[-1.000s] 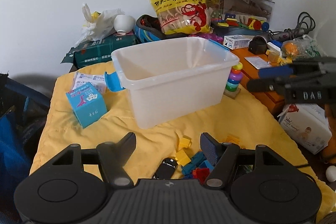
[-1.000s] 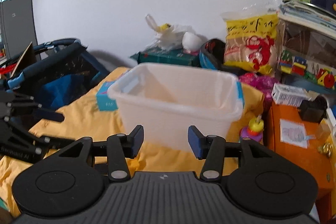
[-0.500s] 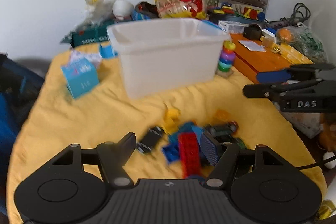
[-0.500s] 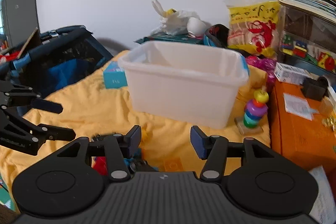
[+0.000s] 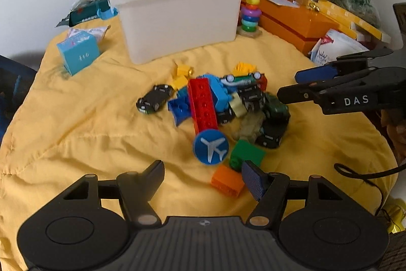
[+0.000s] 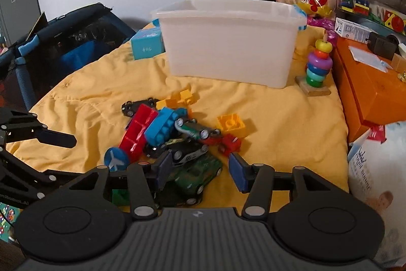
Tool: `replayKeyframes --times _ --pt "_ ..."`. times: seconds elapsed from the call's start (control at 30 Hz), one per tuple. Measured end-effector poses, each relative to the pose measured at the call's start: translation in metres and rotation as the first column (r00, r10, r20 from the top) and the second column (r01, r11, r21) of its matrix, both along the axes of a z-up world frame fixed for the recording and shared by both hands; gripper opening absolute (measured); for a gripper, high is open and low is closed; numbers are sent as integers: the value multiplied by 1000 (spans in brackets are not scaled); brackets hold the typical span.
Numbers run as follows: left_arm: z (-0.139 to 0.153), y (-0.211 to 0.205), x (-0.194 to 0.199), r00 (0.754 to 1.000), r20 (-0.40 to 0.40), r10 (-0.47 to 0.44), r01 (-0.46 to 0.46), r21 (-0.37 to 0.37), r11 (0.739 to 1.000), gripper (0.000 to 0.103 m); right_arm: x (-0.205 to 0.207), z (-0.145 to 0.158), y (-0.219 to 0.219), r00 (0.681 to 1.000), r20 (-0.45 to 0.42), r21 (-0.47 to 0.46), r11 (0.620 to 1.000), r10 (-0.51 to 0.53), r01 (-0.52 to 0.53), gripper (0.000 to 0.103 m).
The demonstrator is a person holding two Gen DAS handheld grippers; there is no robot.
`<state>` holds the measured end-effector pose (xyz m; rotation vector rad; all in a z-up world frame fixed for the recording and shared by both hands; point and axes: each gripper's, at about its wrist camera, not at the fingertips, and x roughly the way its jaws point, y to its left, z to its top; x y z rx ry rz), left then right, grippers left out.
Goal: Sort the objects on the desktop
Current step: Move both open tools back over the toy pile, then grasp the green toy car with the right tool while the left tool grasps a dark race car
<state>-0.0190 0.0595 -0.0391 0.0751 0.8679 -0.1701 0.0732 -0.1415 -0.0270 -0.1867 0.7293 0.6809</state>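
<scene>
One white bin stands behind one toy pile; both hand-held grippers, left hand-held gripper and right hand-held gripper, gape empty.

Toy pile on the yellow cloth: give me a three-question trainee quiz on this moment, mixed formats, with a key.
1. True or false: the white bin stands behind the toy pile, as seen from both wrist views.
2. Which toy lies nearest the right gripper?
A. blue disc with a plane
B. green car
C. ring stacker
3. Fill in: the left gripper is open, and the block just ahead of its right finger is ____.

Key
1. True.
2. B; the car lies ahead of the open jaws, not gripped.
3. Orange.
</scene>
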Motion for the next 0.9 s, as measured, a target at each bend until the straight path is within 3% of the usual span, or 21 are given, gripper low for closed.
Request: replayKeyframes --times 0.47,0.57,0.6,0.63,0.8,0.9 --pt "-10 -23 -9 995 5 -97 97 22 995 67 -35 -21 5 998 -56 -71 997 18 -22 45" --pt "-10 -38 -3 984 52 -171 167 78 983 60 -36 -23 7 999 -51 -94 995 16 -20 44" --pt "-13 -42 1 981 45 -187 182 94 979 49 -35 -23 7 999 -46 -100 995 8 -13 44" --pt "-17 -44 7 980 28 -198 194 102 976 36 -34 -23 6 999 -46 -97 995 2 -6 44" --pt "-21 -42 17 982 -7 -187 187 53 981 35 -6 -20 -9 983 -145 37 993 -110 116 45" --pt "-17 -36 12 986 -20 -164 165 77 983 35 15 -22 -9 967 -196 63 982 -162 177 47"
